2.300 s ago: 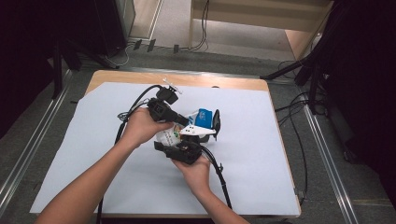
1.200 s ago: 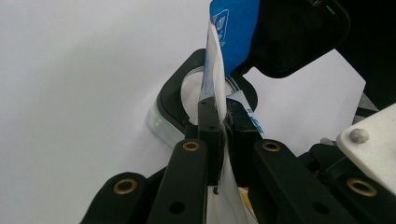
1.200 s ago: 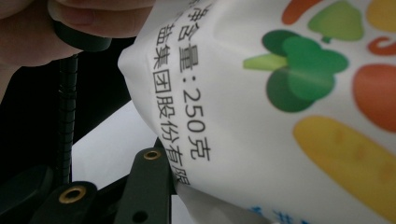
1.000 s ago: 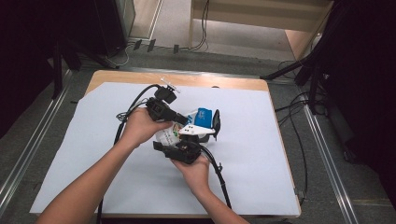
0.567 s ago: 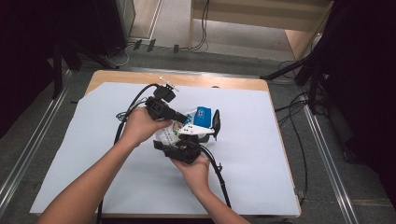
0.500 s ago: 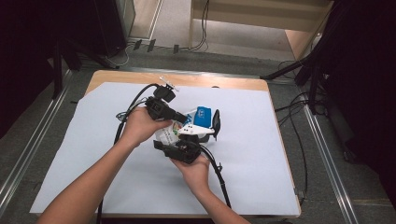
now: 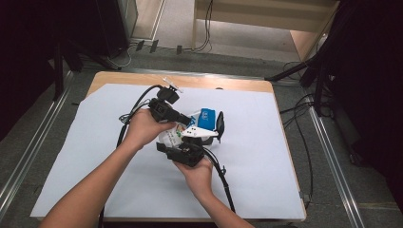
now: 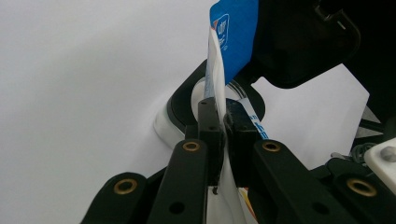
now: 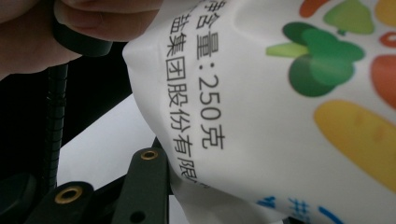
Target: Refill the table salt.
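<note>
Packet: white plastic pouch (image 7: 190,127) with a blue top panel, held up off the table between the two grippers, near the middle of the white sheet (image 7: 85,156).
Print: in the right gripper view the pouch (image 9: 289,107) shows black characters with "250" running sideways, a green broccoli-like drawing, yellow and orange shapes, and blue marks at the lower edge.
Surface: smooth, glossy film, bulging slightly where it fills the right gripper view.
Top edge: in the left gripper view the pouch (image 8: 219,65) is seen edge-on, a thin white seam rising to the blue panel with white lettering.
Left gripper: left gripper (image 8: 223,122) is clamped tight on that thin seam, pads pressing it from both sides; in the high view it (image 7: 183,118) comes in from the left.
Right gripper: right gripper (image 7: 199,140) sits at the near side of the pouch, part-way closed around the fuller body; whether its pads press the film cannot be told.
Hands: left hand (image 7: 142,130) wraps its gripper's body; right hand (image 7: 197,171) cradles its gripper from below.
Table: wooden top (image 7: 228,84) shows at the far edge beyond the sheet.
</note>
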